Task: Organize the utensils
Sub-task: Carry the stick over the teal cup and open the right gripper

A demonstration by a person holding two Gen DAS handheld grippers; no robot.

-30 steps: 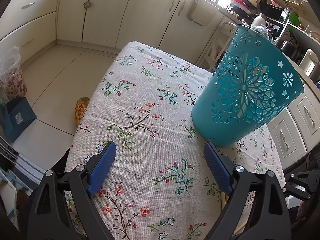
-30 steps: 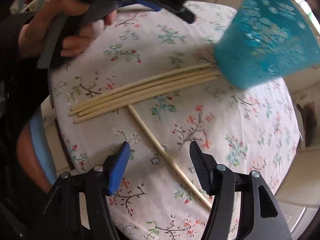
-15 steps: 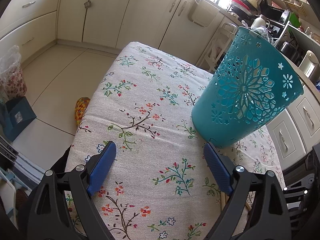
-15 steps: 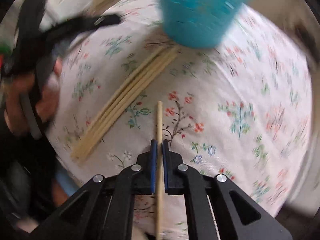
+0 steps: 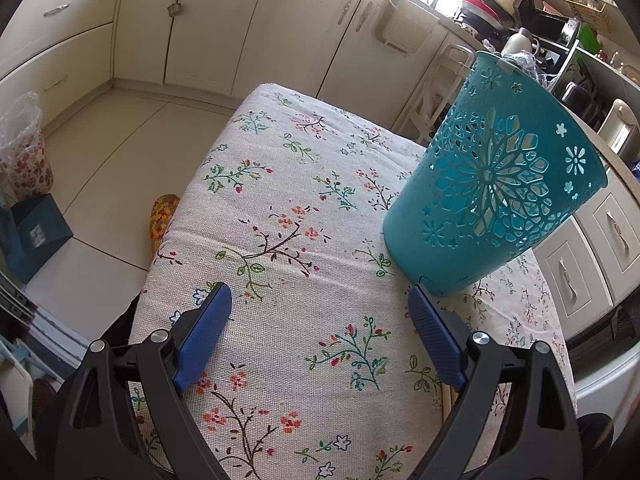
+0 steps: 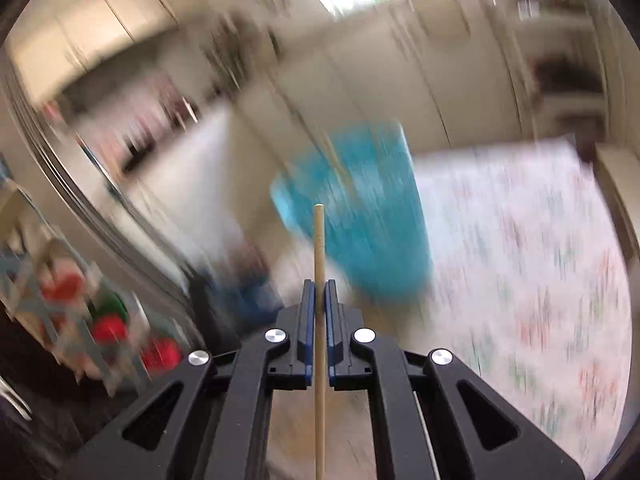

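A teal perforated plastic basket (image 5: pixel 496 200) stands upright on the floral tablecloth (image 5: pixel 304 240), just beyond the right finger of my left gripper (image 5: pixel 320 300), which hovers open over bare cloth with nothing between its blue pads. In the blurred right wrist view my right gripper (image 6: pixel 319 286) is shut on a thin wooden chopstick (image 6: pixel 319 236) that runs straight out between its pads, raised above the table. The chopstick's tip points toward the teal basket (image 6: pixel 368 216) ahead. The ends of other chopsticks (image 5: pixel 448 394) peep out beside the left gripper's right finger.
Cream kitchen cabinets (image 5: pixel 224 28) line the far wall, and a crowded counter (image 5: pixel 532 12) runs at the back right. On the tiled floor left of the table are a flowered bin (image 5: pixel 24 160) with a plastic liner, a blue box (image 5: pixel 34 232) and a colourful slipper (image 5: pixel 162 216).
My right gripper closed on the single chopstick that lay on the cloth, lifted it off the table and rolled, swinging toward the basket. The left gripper has not moved.
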